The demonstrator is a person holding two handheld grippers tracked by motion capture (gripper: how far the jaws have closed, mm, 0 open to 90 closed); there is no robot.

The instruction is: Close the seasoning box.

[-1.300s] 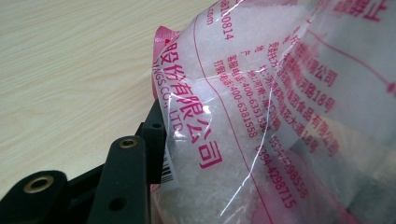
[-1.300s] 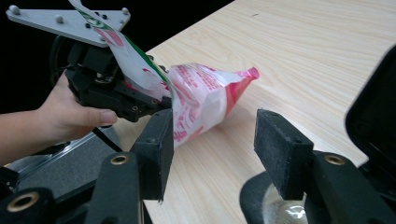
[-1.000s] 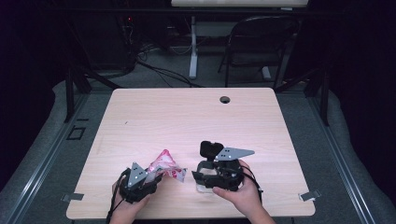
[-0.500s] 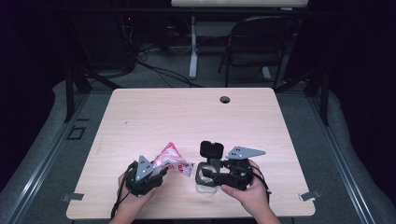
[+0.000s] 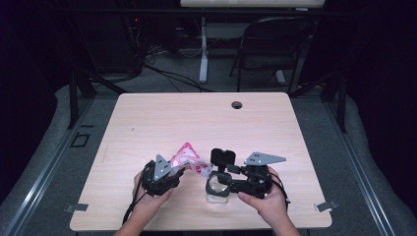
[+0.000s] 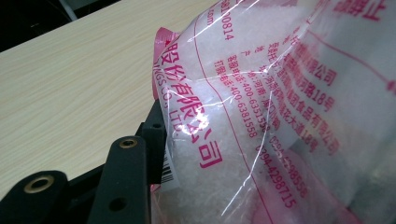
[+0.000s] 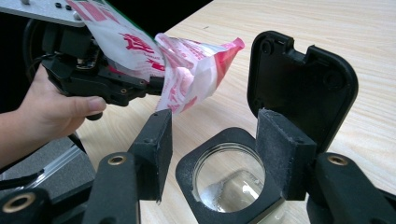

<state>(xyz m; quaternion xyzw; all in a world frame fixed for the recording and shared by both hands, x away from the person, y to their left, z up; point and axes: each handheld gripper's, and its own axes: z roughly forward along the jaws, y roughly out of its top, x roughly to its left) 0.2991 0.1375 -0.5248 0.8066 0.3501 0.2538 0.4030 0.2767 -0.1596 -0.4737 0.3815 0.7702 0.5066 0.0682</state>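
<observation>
the left hand-held gripper [image 5: 183, 167] pinches a soft, slippery sugar bag [image 5: 188, 157], tilted above the worktop [image 5: 196, 118] beside the open jar [image 5: 219, 189]. the right hand-held gripper [image 7: 212, 156] straddles the jar rim; its grip is unclear.

The bag [image 5: 186, 158] is held left of the jar [image 5: 218, 187], which is set on the bench [image 5: 196, 118] near its near edge.

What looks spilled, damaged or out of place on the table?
Nothing stands out. The pink-printed clear plastic bag of white granules is held in the left gripper, and the clear container with the open black flip lid stands upright, no grains scattered around it.
</observation>
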